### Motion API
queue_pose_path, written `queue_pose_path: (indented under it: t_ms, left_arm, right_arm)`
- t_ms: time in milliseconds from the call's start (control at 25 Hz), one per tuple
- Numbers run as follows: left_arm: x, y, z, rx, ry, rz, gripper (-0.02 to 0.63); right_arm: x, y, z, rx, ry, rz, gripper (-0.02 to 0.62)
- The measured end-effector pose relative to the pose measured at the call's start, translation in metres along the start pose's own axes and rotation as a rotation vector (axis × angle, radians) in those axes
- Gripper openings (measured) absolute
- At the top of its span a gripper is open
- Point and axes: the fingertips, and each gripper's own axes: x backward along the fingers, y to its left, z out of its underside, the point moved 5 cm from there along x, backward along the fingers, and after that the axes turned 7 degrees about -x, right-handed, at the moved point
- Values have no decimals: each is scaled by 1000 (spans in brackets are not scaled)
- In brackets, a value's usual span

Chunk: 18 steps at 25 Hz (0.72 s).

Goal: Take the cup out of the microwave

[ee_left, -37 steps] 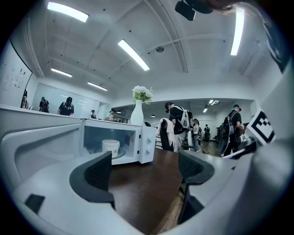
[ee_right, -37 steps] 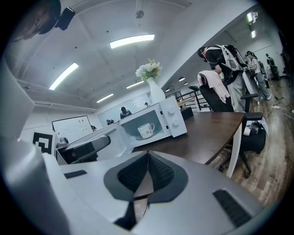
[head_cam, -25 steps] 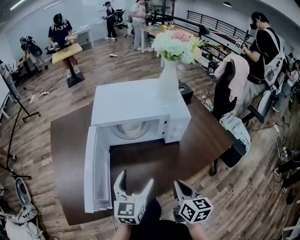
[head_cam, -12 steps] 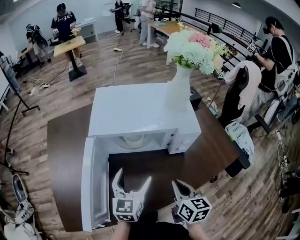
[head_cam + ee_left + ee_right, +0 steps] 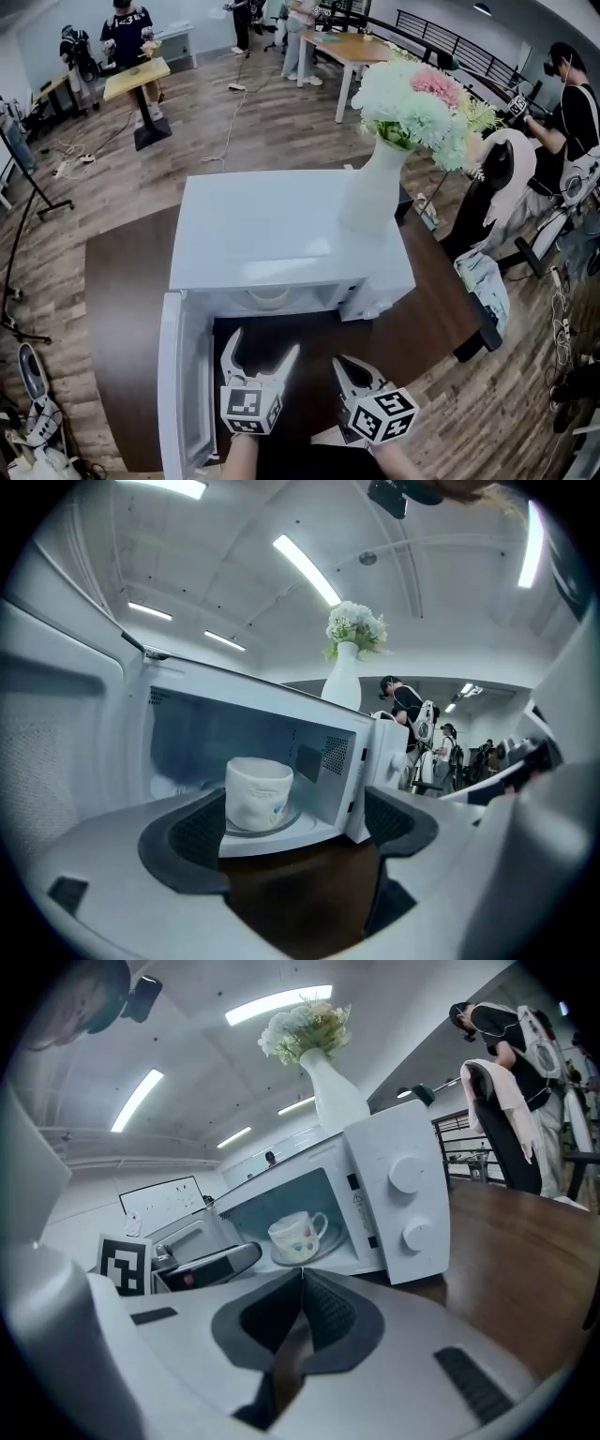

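While the door of the microwave stands open toward the desk's near left corner, the cup sits inside on the turntable. Left tool: jaws spread, empty, facing the cavity. Right tool: jaws pressed together, empty, near edge.

Open-plan lab space: plank floor, scattered worktables, metal railing, several standing people at separate stations.
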Motion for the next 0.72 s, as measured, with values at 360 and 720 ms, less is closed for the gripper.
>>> queue_pose_path:
  t_ms: [360,720]
  left_arm:
    - [-33,28,9,33,5,-5,440]
    - [-56,44,15,69,28,-15,440]
  right_arm:
    - [-33,-3,-5,32,58,-16,-5]
    - [-55,-8,0,29,138,-42,-5]
